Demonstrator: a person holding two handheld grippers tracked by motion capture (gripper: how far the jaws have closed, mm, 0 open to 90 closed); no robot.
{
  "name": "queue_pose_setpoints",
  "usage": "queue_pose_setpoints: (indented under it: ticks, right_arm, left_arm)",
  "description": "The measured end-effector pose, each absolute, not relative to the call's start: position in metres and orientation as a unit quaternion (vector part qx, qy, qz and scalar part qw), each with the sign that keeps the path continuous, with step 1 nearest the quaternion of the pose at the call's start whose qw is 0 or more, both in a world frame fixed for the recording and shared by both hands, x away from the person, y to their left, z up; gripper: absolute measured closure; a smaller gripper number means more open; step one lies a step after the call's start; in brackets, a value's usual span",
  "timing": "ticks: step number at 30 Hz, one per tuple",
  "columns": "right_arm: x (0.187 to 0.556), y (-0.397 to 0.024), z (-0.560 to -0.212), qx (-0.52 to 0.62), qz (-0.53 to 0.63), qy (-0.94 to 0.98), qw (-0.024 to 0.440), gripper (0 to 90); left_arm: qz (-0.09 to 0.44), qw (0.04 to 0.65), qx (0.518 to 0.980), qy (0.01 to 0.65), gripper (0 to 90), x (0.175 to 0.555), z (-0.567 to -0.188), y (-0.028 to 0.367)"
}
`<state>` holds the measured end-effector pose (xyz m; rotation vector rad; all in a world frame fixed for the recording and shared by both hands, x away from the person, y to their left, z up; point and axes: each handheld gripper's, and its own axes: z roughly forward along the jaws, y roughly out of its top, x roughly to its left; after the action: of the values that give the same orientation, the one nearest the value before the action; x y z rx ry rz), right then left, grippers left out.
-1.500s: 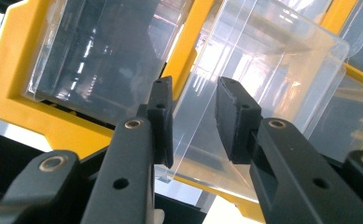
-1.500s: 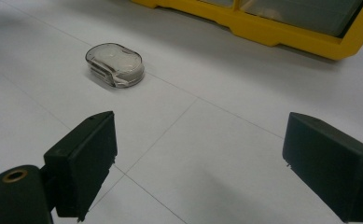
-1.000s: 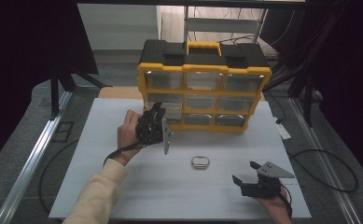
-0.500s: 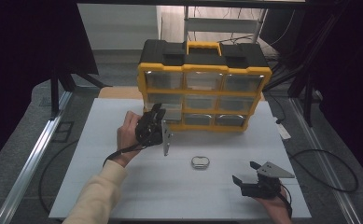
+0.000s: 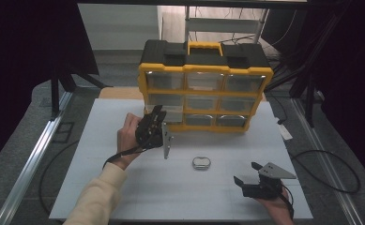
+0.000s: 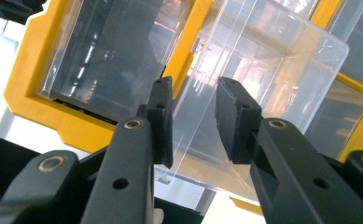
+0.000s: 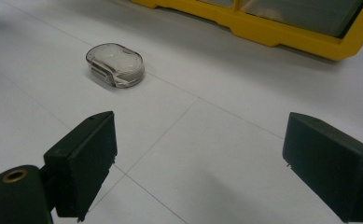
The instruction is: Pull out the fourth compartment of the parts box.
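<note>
A yellow and black organizer [image 5: 203, 96] with clear drawers stands at the back of the white table [image 5: 180, 192]. Its left middle clear drawer [image 5: 170, 111] [image 6: 268, 56] is pulled partly out. My left gripper [image 5: 157, 114] [image 6: 193, 112] is at that drawer's front, its jaws a narrow gap apart and closed on the clear plastic. A small clear oval case [image 5: 201, 163] [image 7: 115, 65] lies on the table in front of the organizer. My right gripper [image 5: 247, 172] [image 7: 198, 149] sits low at the front right, open and holding nothing, with the case ahead to its left.
The organizer's yellow base [image 7: 282, 32] runs across the far side of the right gripper view. A black cable [image 5: 330, 164] loops on the floor to the right of the table. Metal rails [image 5: 34, 154] border the left side.
</note>
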<state>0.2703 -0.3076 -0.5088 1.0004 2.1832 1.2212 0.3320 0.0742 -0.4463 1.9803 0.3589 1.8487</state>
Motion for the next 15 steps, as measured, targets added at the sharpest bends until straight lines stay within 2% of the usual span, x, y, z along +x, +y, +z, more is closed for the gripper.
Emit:
queue_pose_setpoints:
  ticks: [15]
  right_arm:
    - [0.2703, -0.3077, -0.5087, 0.362, 0.442, 0.79, 0.222, 10.5]
  left_arm:
    - [0.664, 0.206, 0.708, 0.127, 67.7, 0.328, -0.446, 0.0745]
